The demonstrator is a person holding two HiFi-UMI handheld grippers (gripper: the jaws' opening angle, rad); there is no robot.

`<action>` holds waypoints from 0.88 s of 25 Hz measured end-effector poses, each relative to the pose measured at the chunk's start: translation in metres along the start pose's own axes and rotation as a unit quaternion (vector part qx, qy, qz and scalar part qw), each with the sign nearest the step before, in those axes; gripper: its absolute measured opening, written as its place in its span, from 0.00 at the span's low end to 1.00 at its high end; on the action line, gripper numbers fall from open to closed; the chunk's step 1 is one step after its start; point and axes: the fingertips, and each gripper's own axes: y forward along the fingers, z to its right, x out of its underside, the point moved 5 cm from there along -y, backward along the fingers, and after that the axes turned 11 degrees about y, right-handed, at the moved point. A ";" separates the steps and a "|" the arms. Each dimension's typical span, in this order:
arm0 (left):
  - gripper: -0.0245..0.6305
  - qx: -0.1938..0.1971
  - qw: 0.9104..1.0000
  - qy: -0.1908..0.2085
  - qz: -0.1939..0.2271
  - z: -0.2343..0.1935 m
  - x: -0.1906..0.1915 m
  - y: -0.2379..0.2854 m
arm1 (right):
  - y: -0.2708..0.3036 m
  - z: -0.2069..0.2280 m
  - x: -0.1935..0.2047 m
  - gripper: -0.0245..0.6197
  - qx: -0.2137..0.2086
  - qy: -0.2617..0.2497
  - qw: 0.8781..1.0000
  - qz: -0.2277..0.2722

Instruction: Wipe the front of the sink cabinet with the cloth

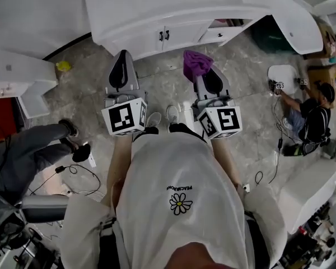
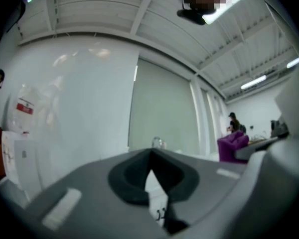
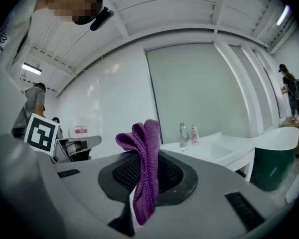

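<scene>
One purple cloth (image 3: pixel 144 148) upright, tight between jaws of the right tongs (image 3: pixel 142 193)

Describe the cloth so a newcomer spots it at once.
Start at the white sink cabinet at the top of the head view. Just below it, the right tool is shut on the cloth: a bunched purple knit, the only purple thing there.

Bright light from ceiling strip lights (image 2: pixel 254 82), soft glare on the white wall (image 2: pixel 82 59). Gripper views curve, corners black; left gripper (image 2: pixel 150 164) blurred, purple cloth (image 3: pixel 144 168) sharp.
</scene>
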 end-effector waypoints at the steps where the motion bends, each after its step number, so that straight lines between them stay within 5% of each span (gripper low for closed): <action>1: 0.04 -0.013 1.000 0.000 -0.006 -0.008 0.004 -0.005 | 0.006 -0.005 0.002 0.13 -0.008 0.000 1.000 -0.004; 10: 0.04 -0.093 0.995 0.008 -0.027 -0.048 0.015 -0.038 | 0.034 -0.023 0.013 0.13 -0.054 -0.001 0.998 -0.031; 22: 0.05 -0.142 0.988 0.031 -0.045 -0.059 0.015 -0.051 | 0.056 -0.027 0.020 0.13 -0.103 0.009 0.994 -0.043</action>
